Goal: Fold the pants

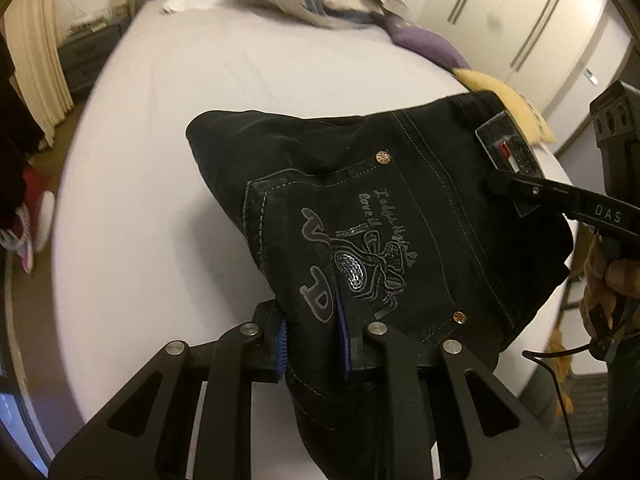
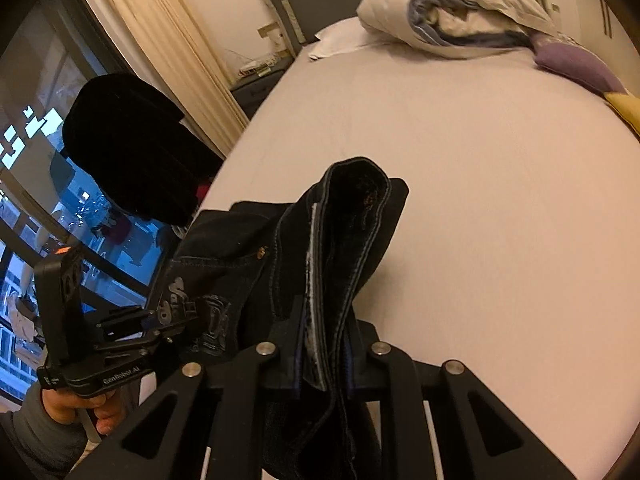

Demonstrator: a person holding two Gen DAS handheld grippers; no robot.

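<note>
Currently a pair of black jeans [image 1: 400, 216] is held up over a white bed [image 1: 168, 128], gripped at two spots along its top end. The left gripper [image 1: 310, 332] is clamped on denim beside the embroidered back pocket [image 1: 352, 248], at six o'clock in its own view. The right gripper [image 2: 326, 344] is clamped on the waistband [image 2: 352, 216], also at six o'clock in its view; it shows at three o'clock in the left view. A rolled duvet [image 2: 460, 12] lies at the bed's far end, around one o'clock. Judging by the bunched, hanging cloth, folding looks barely started: no neat fold is visible, and the jeans likely need laying flat, then halving.
</note>
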